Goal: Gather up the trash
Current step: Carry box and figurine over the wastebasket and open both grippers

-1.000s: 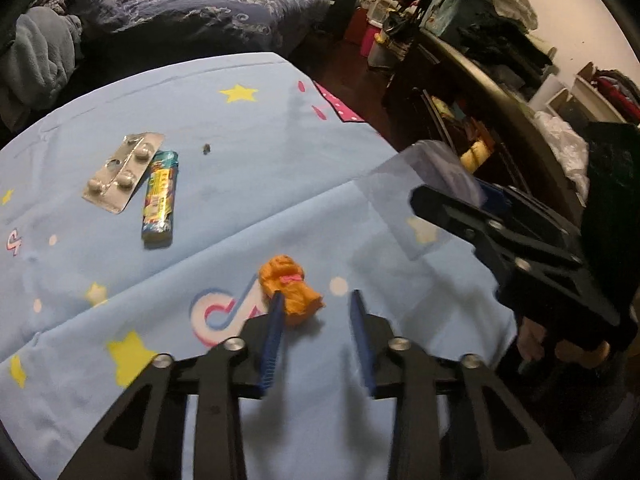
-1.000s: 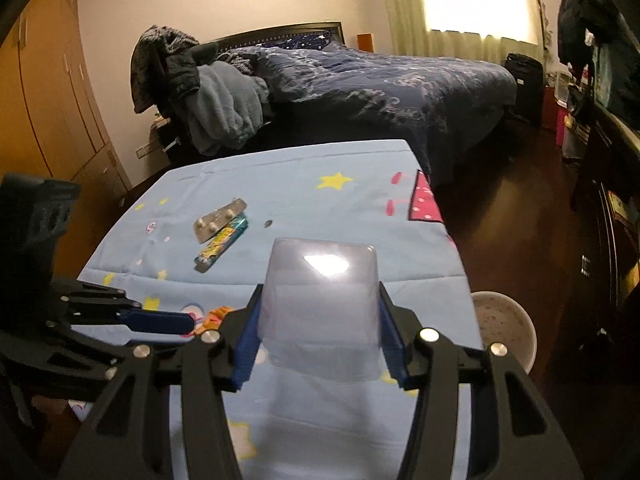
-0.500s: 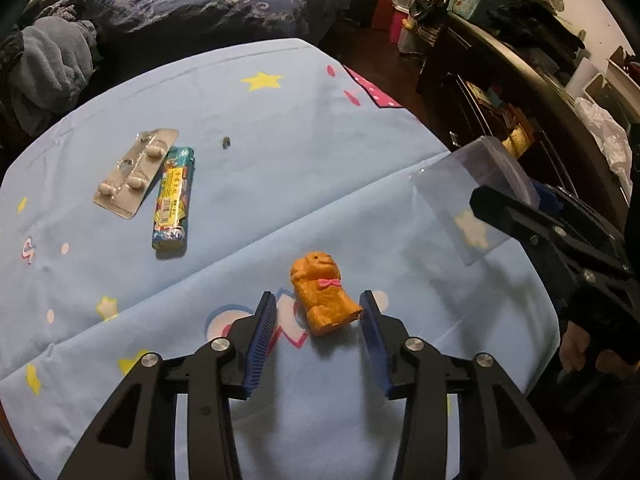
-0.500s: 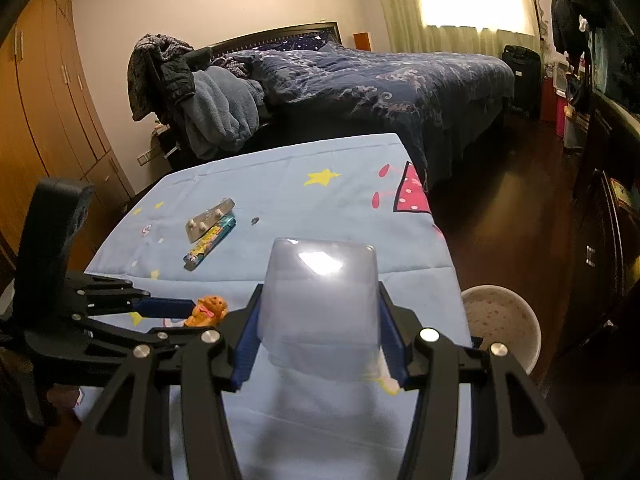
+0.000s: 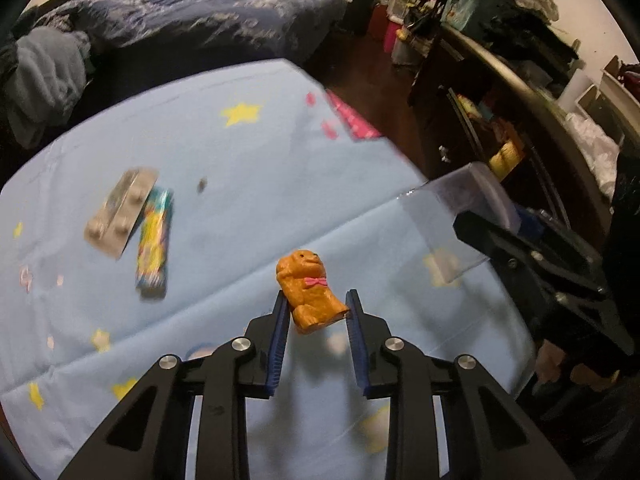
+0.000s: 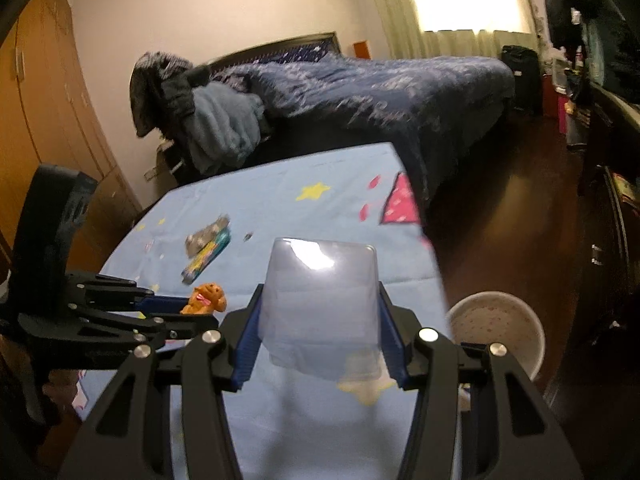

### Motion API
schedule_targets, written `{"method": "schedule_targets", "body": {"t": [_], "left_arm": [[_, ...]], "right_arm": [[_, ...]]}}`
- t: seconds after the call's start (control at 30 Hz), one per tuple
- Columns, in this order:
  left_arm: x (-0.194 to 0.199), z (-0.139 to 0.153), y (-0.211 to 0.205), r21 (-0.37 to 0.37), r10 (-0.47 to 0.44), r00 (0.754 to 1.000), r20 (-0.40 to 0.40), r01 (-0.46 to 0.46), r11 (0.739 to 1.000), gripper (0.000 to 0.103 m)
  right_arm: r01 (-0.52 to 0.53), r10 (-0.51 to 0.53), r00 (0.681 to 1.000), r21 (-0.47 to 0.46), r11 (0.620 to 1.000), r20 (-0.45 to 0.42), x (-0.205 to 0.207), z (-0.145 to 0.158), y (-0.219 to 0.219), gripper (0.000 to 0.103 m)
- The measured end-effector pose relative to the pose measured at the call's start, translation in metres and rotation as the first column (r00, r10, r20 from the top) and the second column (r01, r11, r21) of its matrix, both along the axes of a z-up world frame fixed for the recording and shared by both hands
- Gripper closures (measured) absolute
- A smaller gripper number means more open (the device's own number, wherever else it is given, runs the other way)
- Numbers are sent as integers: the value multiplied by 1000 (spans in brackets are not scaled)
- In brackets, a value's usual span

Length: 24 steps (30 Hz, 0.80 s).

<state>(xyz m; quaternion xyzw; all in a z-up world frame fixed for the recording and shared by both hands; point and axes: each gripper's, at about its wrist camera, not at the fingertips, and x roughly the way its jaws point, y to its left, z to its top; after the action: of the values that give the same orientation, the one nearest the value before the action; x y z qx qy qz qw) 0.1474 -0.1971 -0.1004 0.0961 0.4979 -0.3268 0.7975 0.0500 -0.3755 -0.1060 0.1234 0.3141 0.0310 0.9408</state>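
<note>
Where cut off, clear box [image 5: 460, 216] base.

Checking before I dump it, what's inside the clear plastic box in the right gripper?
Nothing shows inside the clear plastic box; the blue sheet is visible straight through it. The parts behind the right gripper pads stay hidden.

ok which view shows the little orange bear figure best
The left wrist view: the orange bear figure sits close and sharp between the left gripper pads, pink bow visible. The right wrist view shows it small, low on the left, partly hidden.
</note>
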Motion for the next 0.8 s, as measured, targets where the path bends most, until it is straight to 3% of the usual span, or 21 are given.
{"method": "schedule_targets", "body": {"t": [0.17, 0.33, 0.43, 0.57, 0.8], "left_arm": [[12, 24, -49, -64, -72, 997, -8, 71, 995, 75], [34, 24, -130, -90, -132, 988, -76, 125, 988, 75], [42, 11, -176, -72, -147, 982, -120, 139, 988, 75], [53, -21, -236, -6, -154, 972, -179, 156, 988, 75], [76, -101, -308, 123, -62, 939, -339, 110, 986, 75]], "right_arm": [[139, -141, 989, 48, 989, 35, -6, 5, -54, 51], [332, -331, 943, 62, 941, -23, -2, -28, -118, 51], [397, -388, 917, 120, 910, -94, 4, -61, -153, 51], [469, -439, 874, 128, 874, -209, 14, -117, -189, 51], [523, -451, 827, 163, 837, -335, 29, -194, -215, 51]]}}
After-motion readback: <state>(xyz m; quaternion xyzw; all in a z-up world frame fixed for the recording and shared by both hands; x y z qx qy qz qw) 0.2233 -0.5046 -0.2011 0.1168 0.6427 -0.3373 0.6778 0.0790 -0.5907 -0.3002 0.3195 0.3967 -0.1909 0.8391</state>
